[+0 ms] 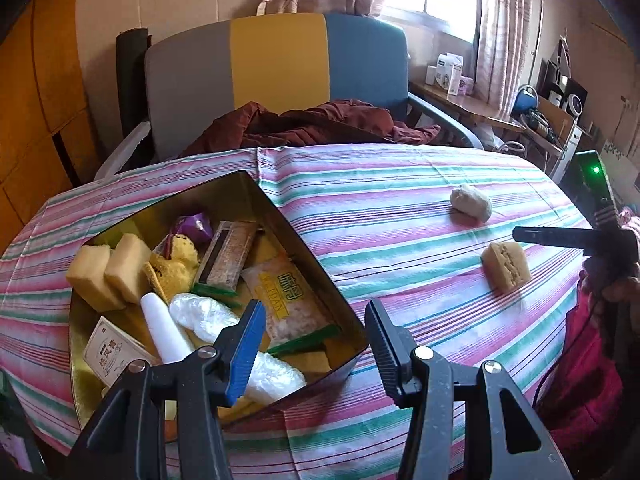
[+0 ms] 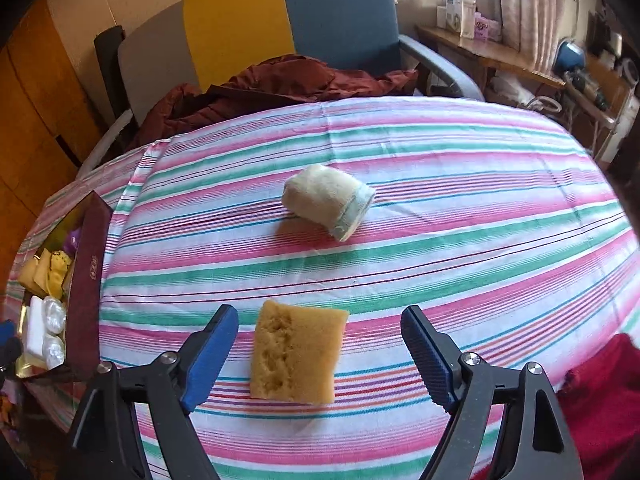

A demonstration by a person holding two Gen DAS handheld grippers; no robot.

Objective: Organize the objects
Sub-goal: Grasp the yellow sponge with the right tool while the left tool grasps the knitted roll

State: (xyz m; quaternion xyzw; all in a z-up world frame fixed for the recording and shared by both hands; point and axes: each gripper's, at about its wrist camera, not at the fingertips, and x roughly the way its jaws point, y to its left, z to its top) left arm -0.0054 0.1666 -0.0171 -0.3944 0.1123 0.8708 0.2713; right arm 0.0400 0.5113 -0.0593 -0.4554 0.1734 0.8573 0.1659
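Far left on the bench (image 1: 400, 208), striped cloth on top: open tin box (image 1: 304, 240), gold inside, dark red outer wall in the right wrist view. Box is packed: two yellow sponge blocks (image 1: 108, 276) side by side at its left end, a white tube (image 1: 164, 328) and a clear plastic-wrapped roll (image 1: 224, 324) toward the near side, a brown snack bar (image 1: 228, 256) and a printed pink packet (image 1: 288, 296) mid to right. Left gripper (image 1: 316, 344) hangs over the box's near right corner, fingers partly open and nothing between them; blue pad over the box contents, the other finger over bare cloth outside the wall. Right of the box, loose on the cloth: a tan sponge piece (image 2: 298, 356), lying flat, well apart from the box. Right gripper (image 2: 320, 344) sits over it, fingers wide open on either side of the sponge, pads clear of it on both sides, no grip. Beyond the sponge, farther up the bench, a rolled pale cloth bundle (image 2: 328, 198), apart from both. Behind the bench: a chair (image 1: 280, 64) with grey, yellow and blue back panels and a dark red garment (image 1: 304, 124) heaped on its seat.
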